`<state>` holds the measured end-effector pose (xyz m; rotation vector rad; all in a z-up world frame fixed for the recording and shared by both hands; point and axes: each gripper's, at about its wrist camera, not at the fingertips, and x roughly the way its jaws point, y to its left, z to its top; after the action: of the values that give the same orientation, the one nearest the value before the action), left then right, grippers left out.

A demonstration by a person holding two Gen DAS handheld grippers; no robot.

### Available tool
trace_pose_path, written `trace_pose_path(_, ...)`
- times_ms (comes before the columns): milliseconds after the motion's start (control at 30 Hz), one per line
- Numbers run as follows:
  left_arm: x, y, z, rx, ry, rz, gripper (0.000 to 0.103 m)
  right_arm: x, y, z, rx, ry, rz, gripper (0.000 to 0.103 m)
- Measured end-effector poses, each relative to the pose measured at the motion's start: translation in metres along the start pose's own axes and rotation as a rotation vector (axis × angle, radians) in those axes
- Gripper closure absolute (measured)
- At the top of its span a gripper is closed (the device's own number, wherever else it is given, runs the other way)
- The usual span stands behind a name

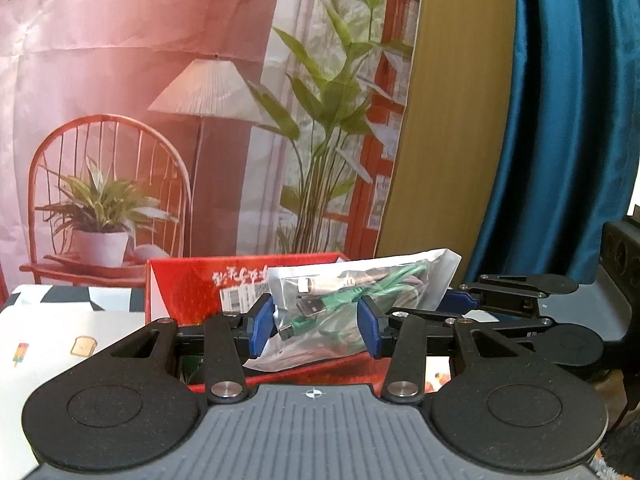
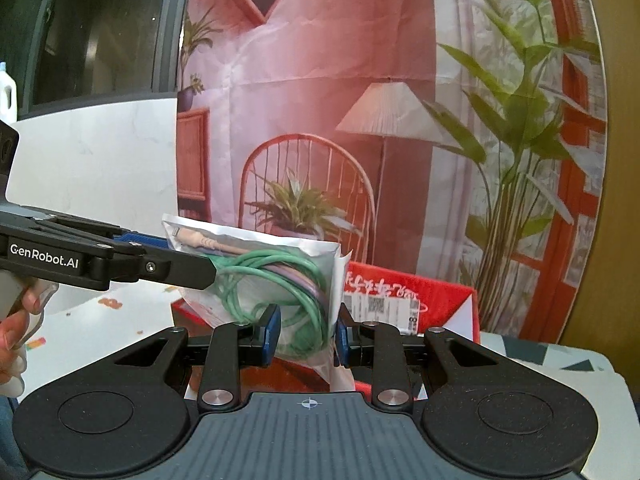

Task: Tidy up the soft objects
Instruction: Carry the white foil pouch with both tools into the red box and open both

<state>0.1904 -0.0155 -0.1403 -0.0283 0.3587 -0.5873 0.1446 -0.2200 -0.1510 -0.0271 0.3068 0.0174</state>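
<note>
One clear plastic bag [image 1: 352, 296] of coiled cables is hanging between two grippers, above one red box [image 1: 192, 292] whose lid is showing white brush script, upside down and not readable, beside a barcode label. In the left wrist view the left gripper [image 1: 316, 322] is clamping the bag's lower part between its two blue pads [image 1: 262, 326], the film bulging out above and below the fingers. Inside the bag, one green cable [image 2: 280, 280] is lying looped with a paler pinkish-lilac one; two black USB-type plugs and one white plug are pressing against the film just above the left fingers. In the right wrist view the right gripper [image 2: 306, 338] is pinching the same bag near its bottom edge, its blue pads closed in against the plastic on either side. The left tool is reaching in from that view's left, its finger lying across the bag's upper left, and its black arm is carrying the white lettering "GenRobot.AI". Beyond the fingers of both grippers, the box is sitting on a table under a white cloth [image 1: 60, 344] printed with small cartoon toast and an ice lolly. One printed backdrop [image 2: 320, 120], showing a chair, a lamp and potted plants, is hanging behind, with one blue curtain [image 1: 560, 120] to the right of the left fingers.
</note>
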Motion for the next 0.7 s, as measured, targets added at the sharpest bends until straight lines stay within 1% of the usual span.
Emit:
trace_pose_path(100,0.008,0.003,0.009,-0.007,-0.002,-0.001,0.055,0.003,-0.005,0.009,-0.006,-0.004,0.000,0.077)
trace_pose_path(167,0.015,0.009,0.014,-0.030,0.006,-0.001,0.055,0.007,-0.011,0.017,0.009,-0.005,0.007,0.077)
trace_pose_path(267,0.031,0.021,0.021,-0.083,0.032,-0.007,0.055,0.017,-0.020,0.029,0.021,0.008,0.021,0.077)
trace_pose_path(367,0.049,0.033,0.023,-0.144,0.078,-0.019,0.055,0.033,-0.029,0.038,0.022,0.041,0.022,0.077)
trace_pose_path(500,0.074,0.044,0.021,-0.200,0.153,-0.017,0.055,0.058,-0.042,0.038,0.074,0.124,0.034,0.077)
trace_pose_path(633,0.097,0.055,0.009,-0.277,0.229,-0.006,0.055,0.085,-0.057,0.027,0.182,0.232,0.044,0.076)
trace_pose_path(700,0.107,0.058,0.003,-0.290,0.258,0.002,0.055,0.097,-0.064,0.019,0.239,0.283,0.050,0.076)
